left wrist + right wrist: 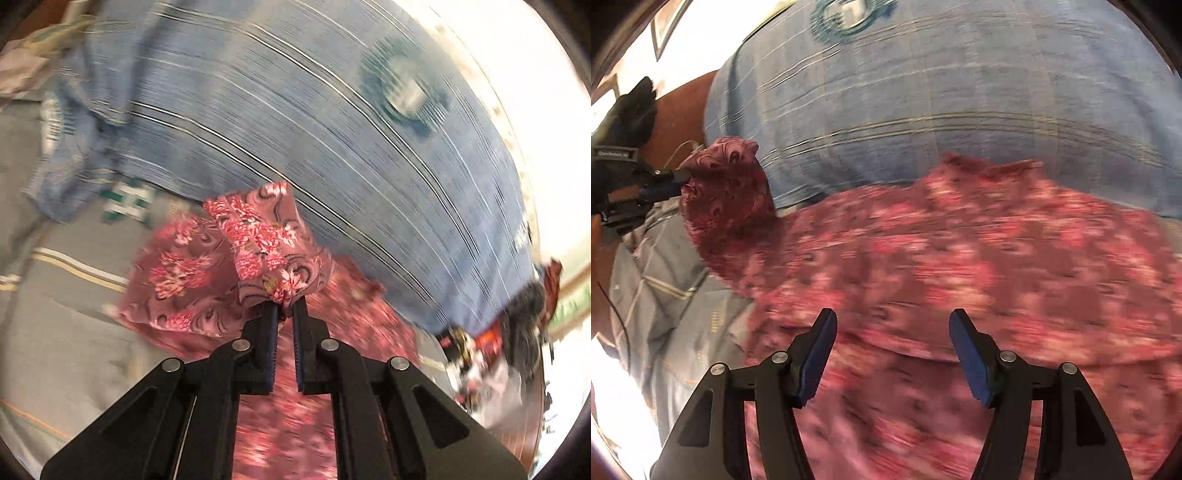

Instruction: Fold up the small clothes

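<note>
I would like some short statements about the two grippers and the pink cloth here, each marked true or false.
1. The left gripper is shut on a corner of the pink floral cloth. True.
2. The right gripper also grips the cloth. False: its jaws stand open above the cloth, with nothing pinched.
3. The cloth lies on a blue striped bedsheet. True.
4. The cloth is plain white. False: it is pink with a red and white flower print.
5. The left gripper shows in the right wrist view. True: it is at the left edge, holding the raised corner.
</note>
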### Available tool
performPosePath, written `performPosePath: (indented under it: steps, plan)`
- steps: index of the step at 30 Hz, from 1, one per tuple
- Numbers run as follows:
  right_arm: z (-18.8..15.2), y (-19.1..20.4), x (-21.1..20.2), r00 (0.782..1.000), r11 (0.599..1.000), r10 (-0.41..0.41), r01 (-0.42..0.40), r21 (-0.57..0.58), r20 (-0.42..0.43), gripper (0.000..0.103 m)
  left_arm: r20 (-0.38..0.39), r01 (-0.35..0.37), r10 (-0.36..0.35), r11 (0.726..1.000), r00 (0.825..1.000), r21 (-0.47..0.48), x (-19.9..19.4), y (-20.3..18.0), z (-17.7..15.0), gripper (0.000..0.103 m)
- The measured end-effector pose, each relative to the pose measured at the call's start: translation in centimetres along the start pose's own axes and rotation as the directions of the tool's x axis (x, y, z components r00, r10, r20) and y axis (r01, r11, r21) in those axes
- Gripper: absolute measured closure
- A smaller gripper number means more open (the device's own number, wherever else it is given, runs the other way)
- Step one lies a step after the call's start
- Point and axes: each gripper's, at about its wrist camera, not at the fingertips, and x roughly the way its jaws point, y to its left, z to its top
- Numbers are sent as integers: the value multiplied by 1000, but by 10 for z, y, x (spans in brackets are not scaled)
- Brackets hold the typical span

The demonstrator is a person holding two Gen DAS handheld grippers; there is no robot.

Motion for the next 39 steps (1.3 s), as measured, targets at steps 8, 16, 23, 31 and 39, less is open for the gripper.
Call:
performPosePath:
  steps: [8, 16, 23, 31, 39]
  plan:
    - [-27, -80, -42, 992, 988, -125, 123, 94, 10, 38, -213, 24, -8, 997, 977, 72, 93, -65, -74, 98]
    - [-42, -91, -48, 990, 986, -141, 141, 90, -9, 38, -324, 75, -66, 997, 944, 16, 113, -46, -111, 66]
    - [-4, -54, -43, 1000, 991, -8, 4, 135, 29, 33, -73, 162, -173, 977, 982, -142, 39, 35, -87, 33]
    - [23, 51, 28, 988, 978, -150, 142, -152, -41, 27, -47, 200, -226, 927, 973, -319, 66, 88, -69, 33]
    - [33, -9, 28, 1000, 989, -24, 22, 148, 12, 87, -73, 163, -189, 949, 979, -268, 74, 77, -68, 33]
